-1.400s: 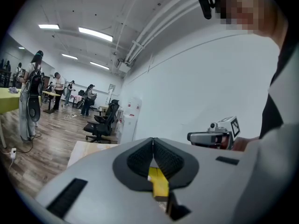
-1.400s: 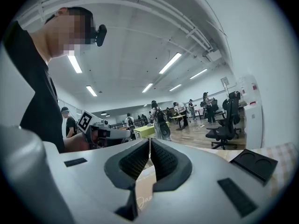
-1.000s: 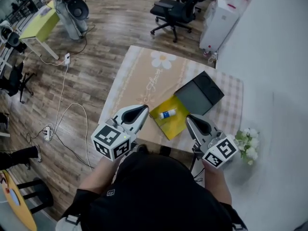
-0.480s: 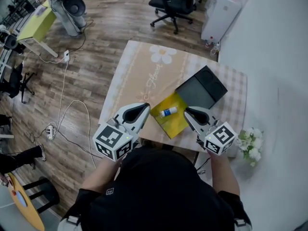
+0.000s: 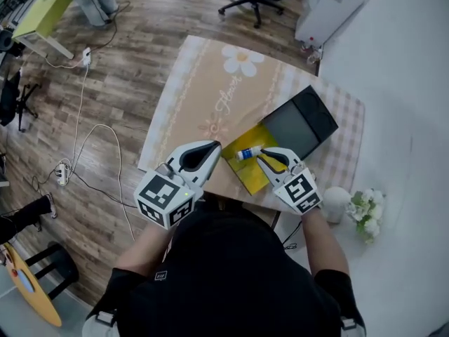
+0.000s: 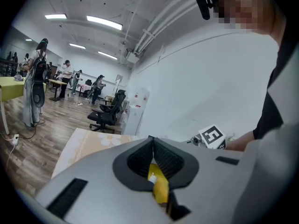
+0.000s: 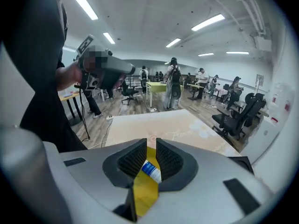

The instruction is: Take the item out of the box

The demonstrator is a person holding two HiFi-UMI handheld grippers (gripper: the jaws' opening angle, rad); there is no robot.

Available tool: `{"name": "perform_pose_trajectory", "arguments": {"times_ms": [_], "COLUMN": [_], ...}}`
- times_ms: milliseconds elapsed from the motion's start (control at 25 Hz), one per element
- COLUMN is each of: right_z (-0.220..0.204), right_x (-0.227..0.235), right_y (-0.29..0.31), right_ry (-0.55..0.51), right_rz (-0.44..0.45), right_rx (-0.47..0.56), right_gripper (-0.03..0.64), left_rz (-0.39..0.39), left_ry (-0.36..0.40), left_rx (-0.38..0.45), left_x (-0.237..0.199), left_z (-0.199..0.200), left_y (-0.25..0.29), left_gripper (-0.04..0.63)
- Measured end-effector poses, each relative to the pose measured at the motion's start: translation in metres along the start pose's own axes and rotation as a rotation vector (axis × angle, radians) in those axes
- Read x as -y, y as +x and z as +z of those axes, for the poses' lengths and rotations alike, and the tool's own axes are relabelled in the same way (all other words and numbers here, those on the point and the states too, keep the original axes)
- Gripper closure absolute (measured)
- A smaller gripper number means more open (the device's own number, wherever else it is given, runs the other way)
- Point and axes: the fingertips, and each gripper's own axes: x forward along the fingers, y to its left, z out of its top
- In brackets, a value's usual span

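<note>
On yellow box [image 5: 250, 175], bottle [image 5: 246, 153] before right claw [image 5: 262, 154], pressed together; left claw [image 5: 215, 145] likewise; black lid [image 5: 300, 121] beside.

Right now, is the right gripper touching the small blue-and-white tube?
Cannot tell. In the head view the right gripper overlaps the end of the tube; the right gripper view shows it beyond nearly shut jaws, without plain contact.

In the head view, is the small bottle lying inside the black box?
No, the small bottle lies on the yellow sheet beside the black box, not in it.
</note>
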Motion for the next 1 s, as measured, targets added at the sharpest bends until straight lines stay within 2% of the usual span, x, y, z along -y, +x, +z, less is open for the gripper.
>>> {"name": "perform_pose_trajectory", "arguments": {"times_ms": [160,240,360,760,1000], "right_z": [-0.026,-0.039,-0.057,-0.110,-0.123], "right_x": [-0.014,-0.020,-0.023,-0.023,-0.022], "right_y": [0.022,0.031,0.044,0.090,0.102], "right_ry": [-0.027,-0.049,-0.095,-0.462,-0.523], "right_rz": [0.055,0.082,0.103,0.123,0.120], "right_rx": [-0.089,-0.136,-0.209,-0.492,-0.543], "right_gripper": [0.566,0.507,0.486,0.465,0.465], "left_rz": [0.028,0.035,0.043,0.154,0.208], "left_ry": [-0.041,-0.054,-0.072,-0.134,-0.158], "left_rx": [-0.019,-0.019,-0.015,0.001,0.026], "left_x": [-0.020,-0.025,-0.027,-0.052,-0.063], "left_z": [-0.017,-0.021,-0.026,-0.045,-0.051], "left_y": [0.000,0.000,-0.002,-0.038,-0.059], "left_gripper": [0.580,0.580,0.580,0.580,0.580]}}
